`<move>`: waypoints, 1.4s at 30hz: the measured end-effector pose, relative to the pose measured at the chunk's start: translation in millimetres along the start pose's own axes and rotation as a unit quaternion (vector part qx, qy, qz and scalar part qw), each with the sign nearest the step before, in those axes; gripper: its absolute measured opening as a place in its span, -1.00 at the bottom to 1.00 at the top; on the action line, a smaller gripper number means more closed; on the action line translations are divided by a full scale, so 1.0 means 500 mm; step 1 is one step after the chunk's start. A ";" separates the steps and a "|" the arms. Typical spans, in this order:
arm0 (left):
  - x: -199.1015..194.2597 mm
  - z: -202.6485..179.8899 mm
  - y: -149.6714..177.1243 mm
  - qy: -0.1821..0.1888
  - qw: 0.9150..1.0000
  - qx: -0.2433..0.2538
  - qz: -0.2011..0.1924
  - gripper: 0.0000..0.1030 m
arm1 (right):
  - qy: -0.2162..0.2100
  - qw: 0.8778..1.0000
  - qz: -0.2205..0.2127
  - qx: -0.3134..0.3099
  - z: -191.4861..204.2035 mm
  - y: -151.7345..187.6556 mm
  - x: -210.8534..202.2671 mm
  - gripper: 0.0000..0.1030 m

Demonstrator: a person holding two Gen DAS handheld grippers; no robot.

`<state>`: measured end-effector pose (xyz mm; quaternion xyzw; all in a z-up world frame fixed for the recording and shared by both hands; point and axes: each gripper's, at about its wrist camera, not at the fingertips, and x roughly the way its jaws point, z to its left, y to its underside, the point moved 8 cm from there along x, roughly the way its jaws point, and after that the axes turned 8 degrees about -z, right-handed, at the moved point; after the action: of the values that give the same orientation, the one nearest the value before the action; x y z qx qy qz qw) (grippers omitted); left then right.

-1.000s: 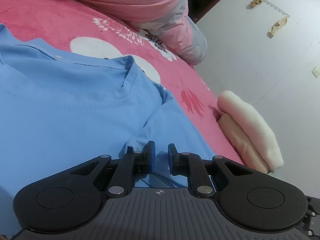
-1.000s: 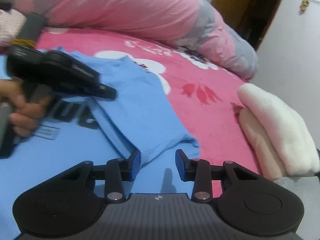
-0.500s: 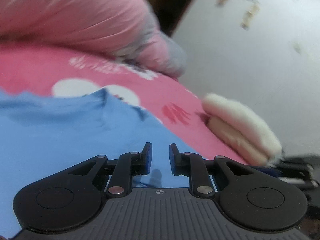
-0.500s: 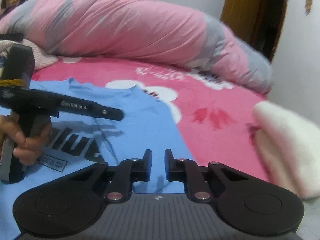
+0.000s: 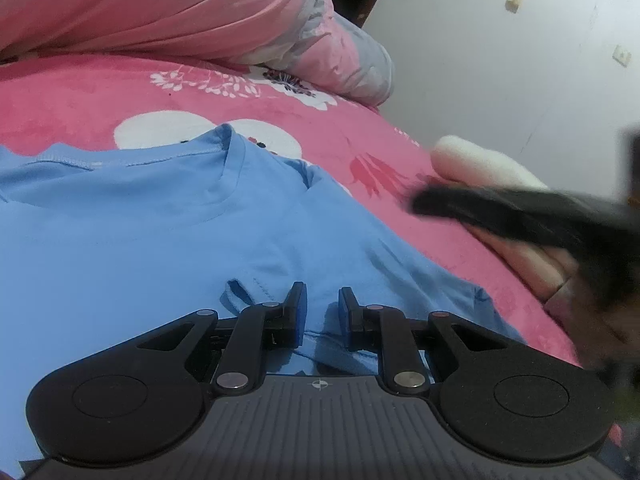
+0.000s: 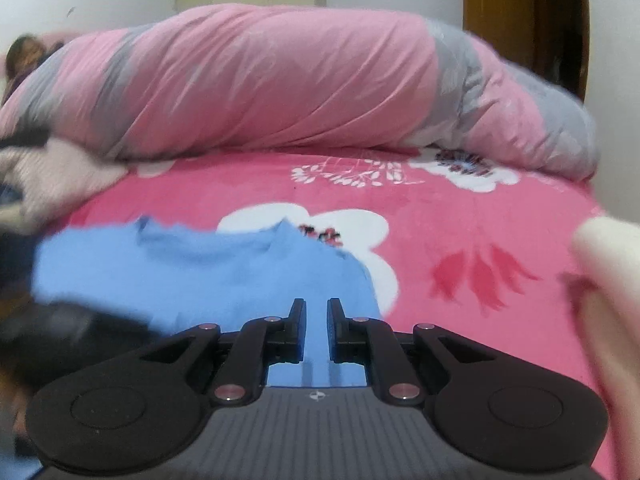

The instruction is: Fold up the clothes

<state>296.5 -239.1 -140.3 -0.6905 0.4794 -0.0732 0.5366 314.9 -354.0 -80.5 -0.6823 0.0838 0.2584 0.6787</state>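
Blue T-shirt (image 5: 160,240) lying soft on bed (image 5: 80,96).
We are hovering both claws, left claw (image 5: 322,312) and right claw (image 6: 317,322), released; we judge the hem just ahead easiest to pinch.

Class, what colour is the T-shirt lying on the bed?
Light blue T-shirt; clearest in the left wrist view.

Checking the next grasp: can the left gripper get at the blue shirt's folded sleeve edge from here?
Probably yes. The left gripper sits over the blue shirt, fingers apart, and nothing lies between them and the fabric.
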 end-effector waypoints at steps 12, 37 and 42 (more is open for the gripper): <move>-0.009 0.008 -0.001 0.011 1.000 -0.023 -0.007 -0.65 | 0.007 0.993 0.005 0.115 -0.059 0.031 0.055 -0.76; -0.418 0.111 -0.096 -0.203 0.966 -0.140 -0.081 -0.28 | -0.031 0.997 0.009 0.075 0.212 0.036 -0.244 -0.73; -0.582 0.198 -0.053 -0.293 0.933 -0.168 -0.121 -0.22 | -0.088 0.992 0.009 0.088 0.320 -0.020 -0.210 -0.48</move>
<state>218.8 41.7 -39.4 -0.8141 0.2185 0.1496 0.5168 191.9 -223.1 -14.2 -0.5941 0.0521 0.3151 0.7383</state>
